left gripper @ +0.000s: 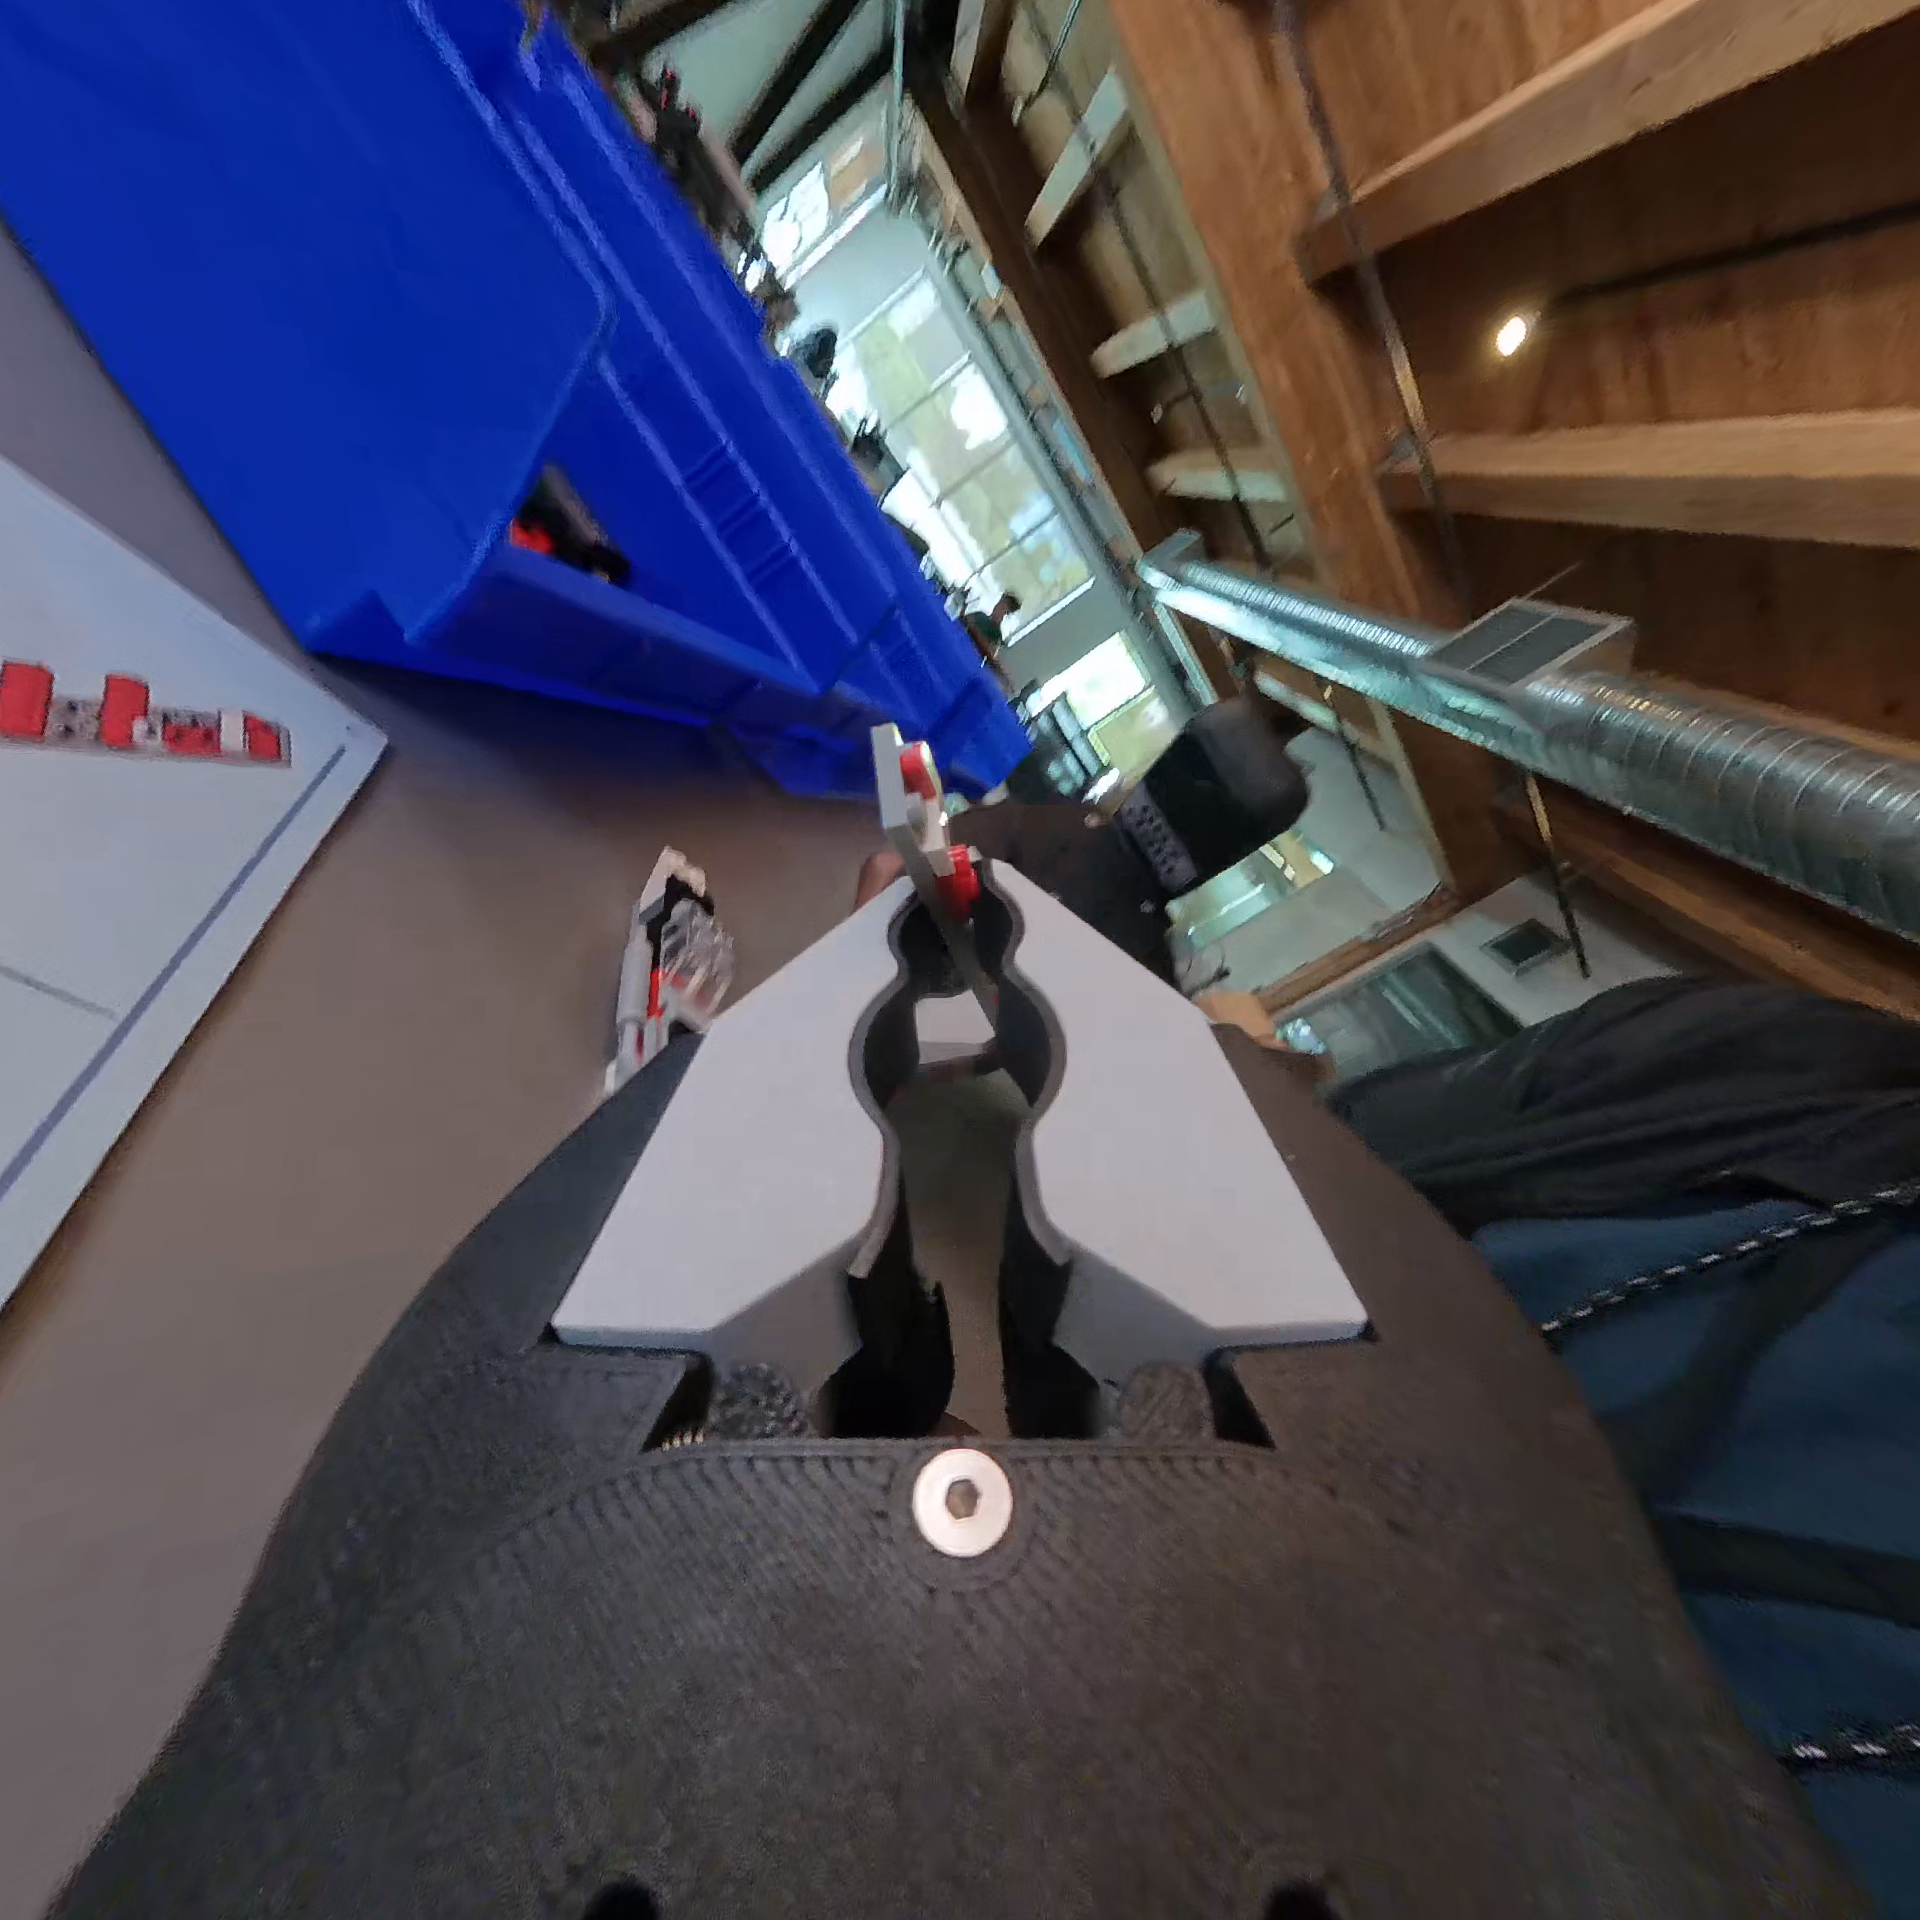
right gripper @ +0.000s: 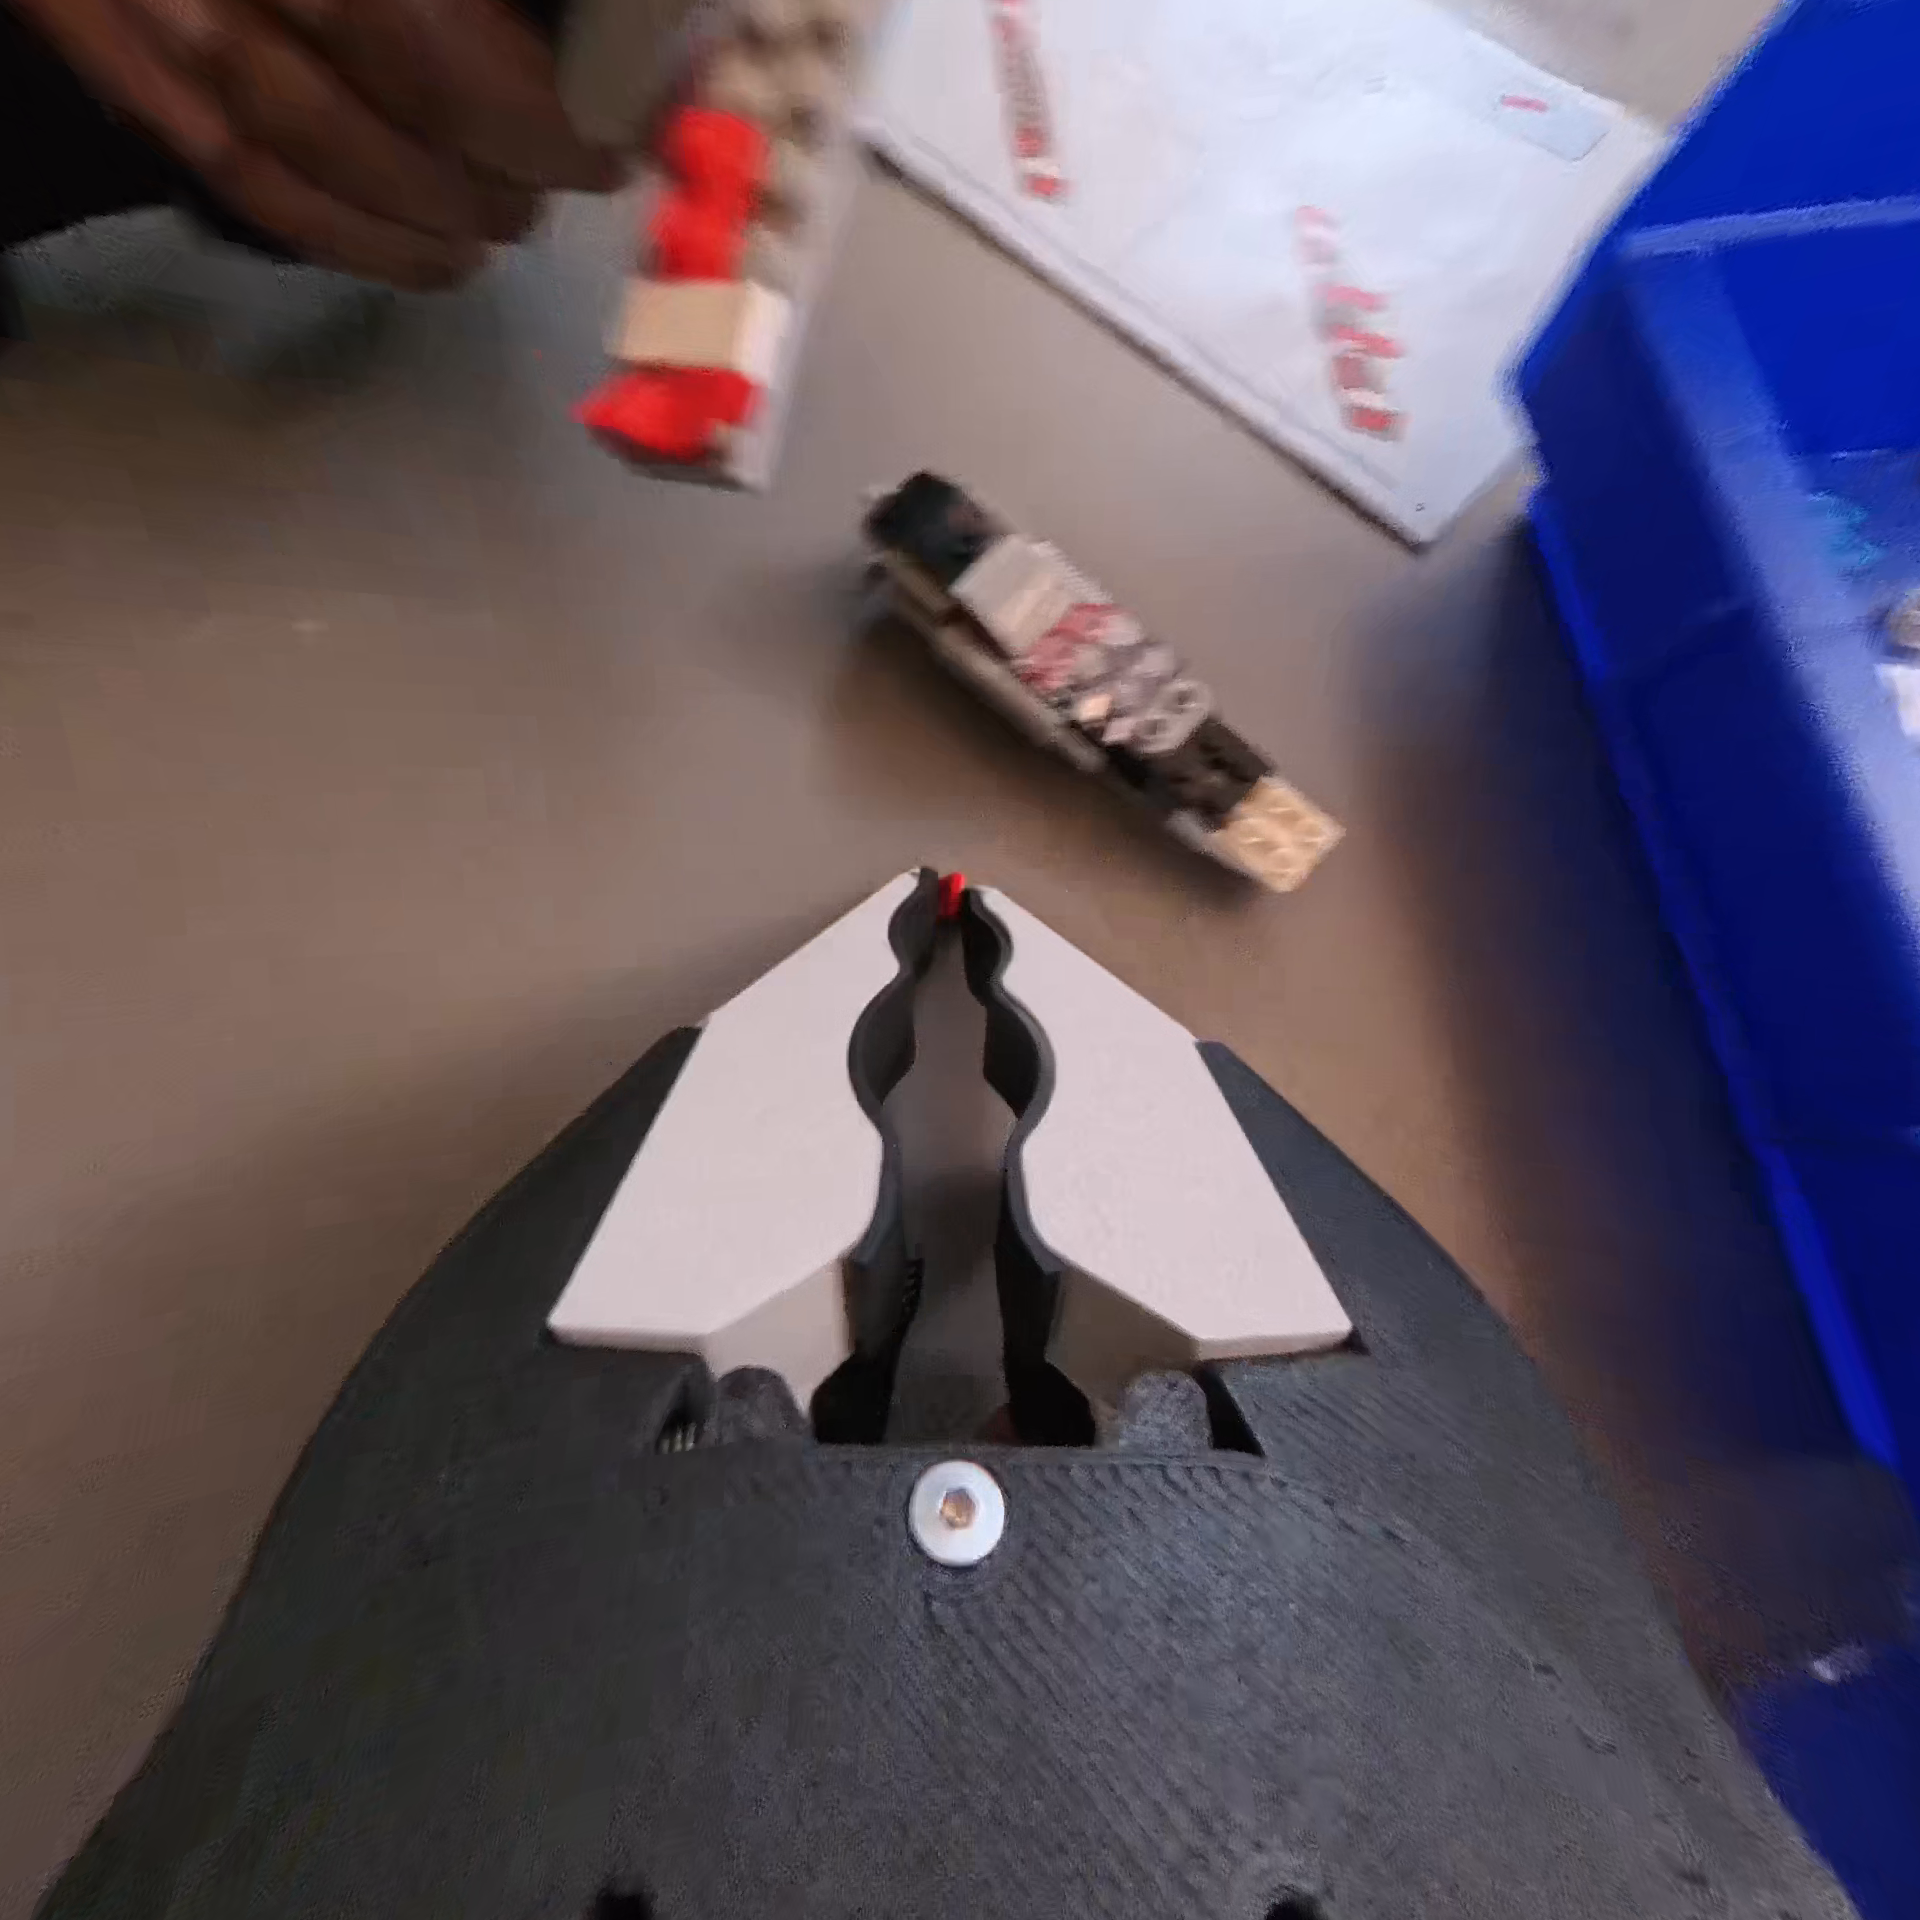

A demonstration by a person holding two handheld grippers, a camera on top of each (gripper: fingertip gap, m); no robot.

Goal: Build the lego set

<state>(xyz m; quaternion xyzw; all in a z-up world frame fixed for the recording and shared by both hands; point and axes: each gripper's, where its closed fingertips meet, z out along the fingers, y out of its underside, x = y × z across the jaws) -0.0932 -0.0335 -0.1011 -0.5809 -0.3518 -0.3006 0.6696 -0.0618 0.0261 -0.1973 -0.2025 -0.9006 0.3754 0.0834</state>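
Note:
In the left wrist view my left gripper [left gripper: 945,899] is shut on a thin grey Lego plate [left gripper: 902,805] with red pieces on it, held upright above the table. The right gripper's black body [left gripper: 1195,810] shows just behind it. In the right wrist view my right gripper [right gripper: 943,883] is shut on a small red Lego piece [right gripper: 948,894] at its tips. The grey plate with red pieces [right gripper: 696,312] hangs blurred at the upper left, next to a hand [right gripper: 312,125]. A longer grey, black and red Lego build [right gripper: 1091,675] lies on the table; it also shows in the left wrist view [left gripper: 675,956].
Blue parts bins [left gripper: 416,312] stand along the table's far side and show at the right of the right wrist view [right gripper: 1766,623]. A white instruction sheet [right gripper: 1247,208] lies beyond the build; it also shows in the left wrist view [left gripper: 125,831]. The table is grey-brown [right gripper: 312,727]. Some 12 centimeters of space lies between my two pairs of fingers.

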